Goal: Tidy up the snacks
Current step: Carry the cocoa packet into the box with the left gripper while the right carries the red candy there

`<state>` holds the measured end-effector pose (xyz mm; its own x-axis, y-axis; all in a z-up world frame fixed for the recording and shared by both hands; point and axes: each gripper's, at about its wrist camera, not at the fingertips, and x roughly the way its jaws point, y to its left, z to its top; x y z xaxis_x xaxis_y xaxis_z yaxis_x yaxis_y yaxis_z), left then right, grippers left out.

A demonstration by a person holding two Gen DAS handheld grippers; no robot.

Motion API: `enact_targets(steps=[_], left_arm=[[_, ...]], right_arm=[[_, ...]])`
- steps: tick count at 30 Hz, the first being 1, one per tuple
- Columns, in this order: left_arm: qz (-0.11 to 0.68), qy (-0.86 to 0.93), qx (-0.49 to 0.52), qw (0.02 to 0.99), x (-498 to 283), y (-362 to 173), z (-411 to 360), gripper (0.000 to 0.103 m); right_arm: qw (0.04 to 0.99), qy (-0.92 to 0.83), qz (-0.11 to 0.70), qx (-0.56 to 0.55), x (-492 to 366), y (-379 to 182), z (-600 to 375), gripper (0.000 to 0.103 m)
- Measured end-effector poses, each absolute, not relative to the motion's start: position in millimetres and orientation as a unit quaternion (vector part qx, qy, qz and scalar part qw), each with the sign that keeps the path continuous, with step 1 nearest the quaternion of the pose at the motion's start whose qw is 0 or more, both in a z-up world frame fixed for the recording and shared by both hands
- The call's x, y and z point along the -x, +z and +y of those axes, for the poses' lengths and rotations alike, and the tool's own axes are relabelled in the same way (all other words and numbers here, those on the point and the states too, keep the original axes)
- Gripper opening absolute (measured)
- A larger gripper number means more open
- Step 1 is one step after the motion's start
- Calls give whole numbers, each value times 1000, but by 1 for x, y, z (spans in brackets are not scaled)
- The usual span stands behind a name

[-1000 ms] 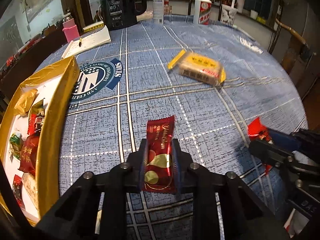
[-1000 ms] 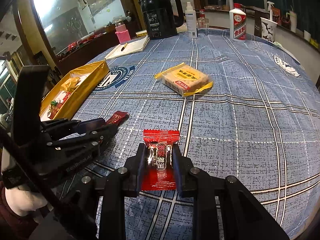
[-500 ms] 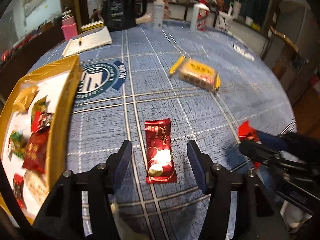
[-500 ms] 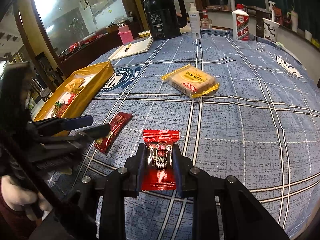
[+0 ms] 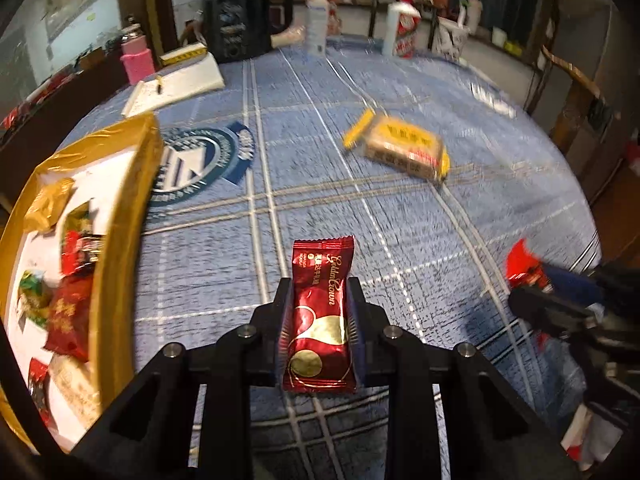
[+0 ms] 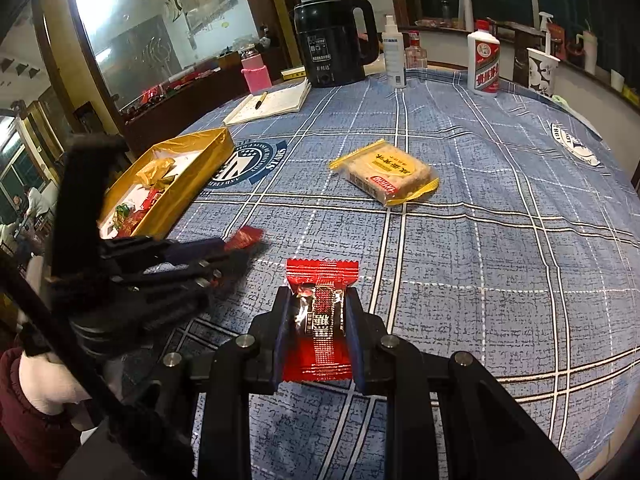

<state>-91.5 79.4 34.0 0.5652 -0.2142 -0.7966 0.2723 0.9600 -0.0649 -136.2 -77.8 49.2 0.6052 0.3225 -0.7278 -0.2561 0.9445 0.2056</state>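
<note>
1. Gold tray [image 5: 120, 240], at 9 o'clock in the left wrist view: already holds several wrapped snacks; rigid wall, open top. Judged the drop-off place.
2. Left gripper [image 5: 320, 332]: jaws have just closed again and are clamped on the dark red bar [image 5: 318, 320], across its lower half. Wrapper is glossy foil, so probably slippery; the bar looks light and fairly firm. A mid-body hold seems right; the crimped ends would fold.
3. Right gripper [image 6: 318, 332]: jaws pressed on the bright red candy [image 6: 320, 316] at its middle. Thin crinkly film, light, likely soft.
4. Yellow cracker pack [image 6: 386, 172], at 12 o'clock in the right wrist view, lies well apart from both grippers. Contents look brittle; take it by the long sides, gently.
5. Surface: blue checked tablecloth [image 6: 500, 260], soft, creased in places, may drag.
6. Room: black kettle [image 6: 336, 40], notebook [image 6: 272, 104] and white bottle [image 6: 484, 64] at the far edge; dim, warm light.
</note>
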Motion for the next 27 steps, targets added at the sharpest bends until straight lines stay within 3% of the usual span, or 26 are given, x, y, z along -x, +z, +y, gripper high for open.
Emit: enact_targets(steps=[11,27], left_arm=[[364,-60,48,928,123,94,189,28],[360,20,135,923,136,58,309,28]], right_arm=[[890,194,411,-25,134,58,-42,25],[866,288,408,20,133,71,78,25]])
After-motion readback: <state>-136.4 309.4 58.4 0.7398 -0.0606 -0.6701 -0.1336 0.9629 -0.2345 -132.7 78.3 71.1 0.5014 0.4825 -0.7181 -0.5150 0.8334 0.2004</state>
